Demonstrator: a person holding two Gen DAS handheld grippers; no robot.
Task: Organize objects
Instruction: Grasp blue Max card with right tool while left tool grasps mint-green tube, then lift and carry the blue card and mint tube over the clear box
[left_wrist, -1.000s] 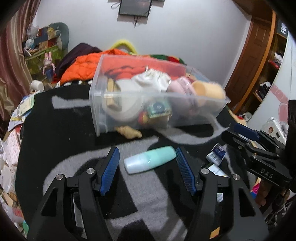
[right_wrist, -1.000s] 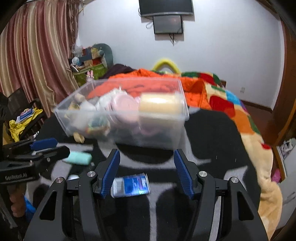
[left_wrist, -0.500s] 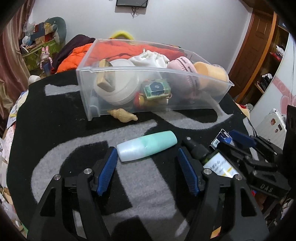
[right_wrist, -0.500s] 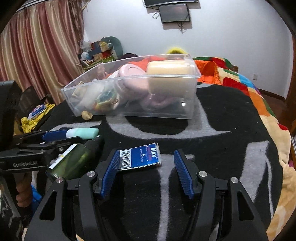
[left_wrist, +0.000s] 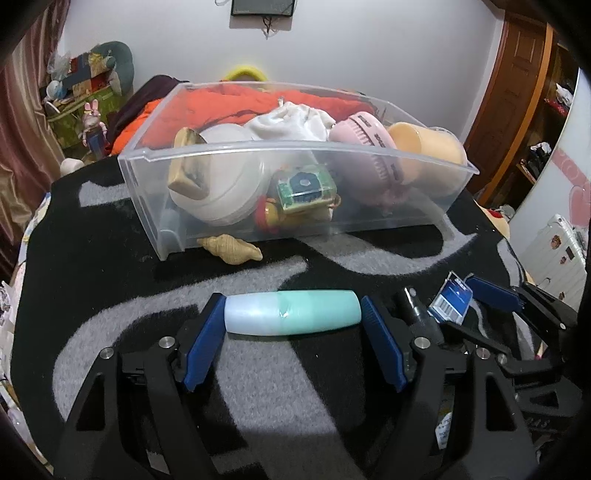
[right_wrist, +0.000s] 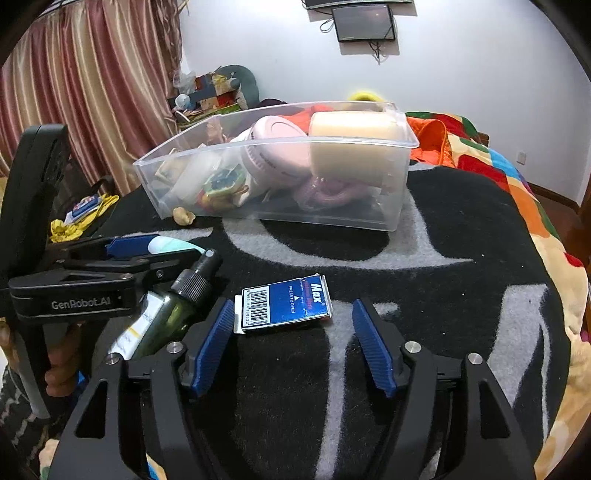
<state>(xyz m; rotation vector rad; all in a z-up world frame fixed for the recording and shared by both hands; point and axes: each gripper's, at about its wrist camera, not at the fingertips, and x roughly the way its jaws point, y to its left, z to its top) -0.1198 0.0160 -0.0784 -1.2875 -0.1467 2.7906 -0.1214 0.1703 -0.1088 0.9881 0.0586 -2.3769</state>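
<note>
On the black-and-grey blanket (left_wrist: 110, 266), in front of the clear bin (left_wrist: 295, 162), a mint tube (left_wrist: 291, 312) is bracketed end to end by the left gripper (left_wrist: 291, 325), whose jaws are opening, pads just at its ends. A lengthwise squeeze could pop it out. The right gripper (right_wrist: 293, 332), also opening, frames a blue box (right_wrist: 284, 304) untouched; the dark spray bottle (right_wrist: 173, 310) alongside could be knocked.
</note>
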